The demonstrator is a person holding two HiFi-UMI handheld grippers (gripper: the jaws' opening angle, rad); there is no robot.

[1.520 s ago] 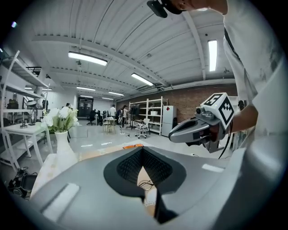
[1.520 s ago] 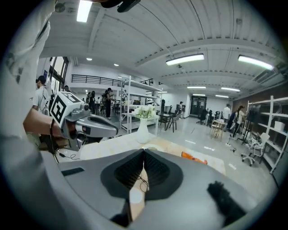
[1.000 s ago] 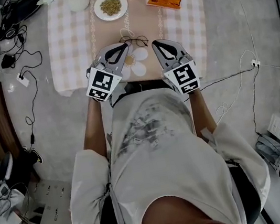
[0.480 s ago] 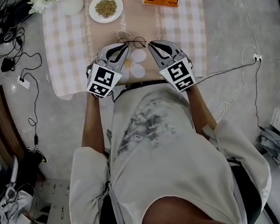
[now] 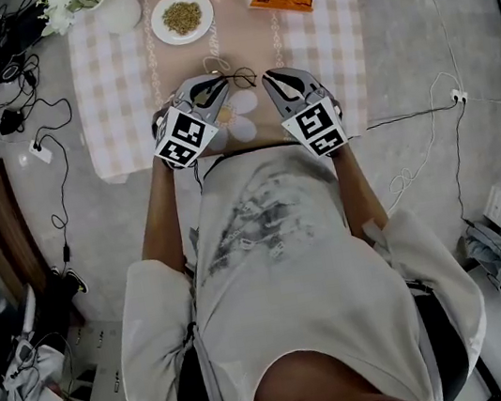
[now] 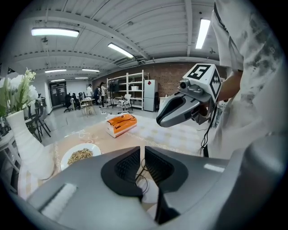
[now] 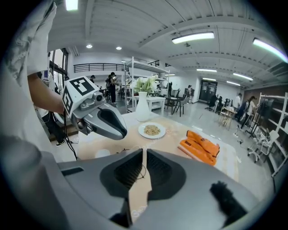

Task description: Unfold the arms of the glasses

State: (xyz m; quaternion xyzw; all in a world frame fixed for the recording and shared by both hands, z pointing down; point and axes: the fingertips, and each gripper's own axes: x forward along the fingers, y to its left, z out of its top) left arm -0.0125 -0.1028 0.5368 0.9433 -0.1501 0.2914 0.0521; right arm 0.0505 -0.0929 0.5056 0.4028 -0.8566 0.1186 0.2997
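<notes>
Two tools, one small target, so let's run left to right. The left tool (image 5: 215,86) points down at the tabletop (image 5: 118,93). Its jaws are drawn in to a thin slit with nothing pinched between them. Through that slit, in its own view, a loop of dark wire shows just beyond the tips.

That wire is the glasses (image 5: 238,78). They lie flat on the tabletop just ahead of both tools' tips, beside the left tool and a little apart from the right one. The arms look folded in, though they are too thin here to be sure.

Over to the right tool (image 5: 271,78): angled down the same way, jaws closed together, empty, with the frame visible past its tips.

Now, how will these handle? Very light, I'd say, so they will skate across the cloth at the first nudge unless one tool pins them. The thin wire rim should bend under a hard squeeze, and the lenses are likely slick and easy to scratch. The best hold, to my eye, is a gentle one on the rim at a hinge corner or on the bridge. The other tool would take an arm near its free end and swing it outward about the hinge. Both jaws need to part first.
</notes>
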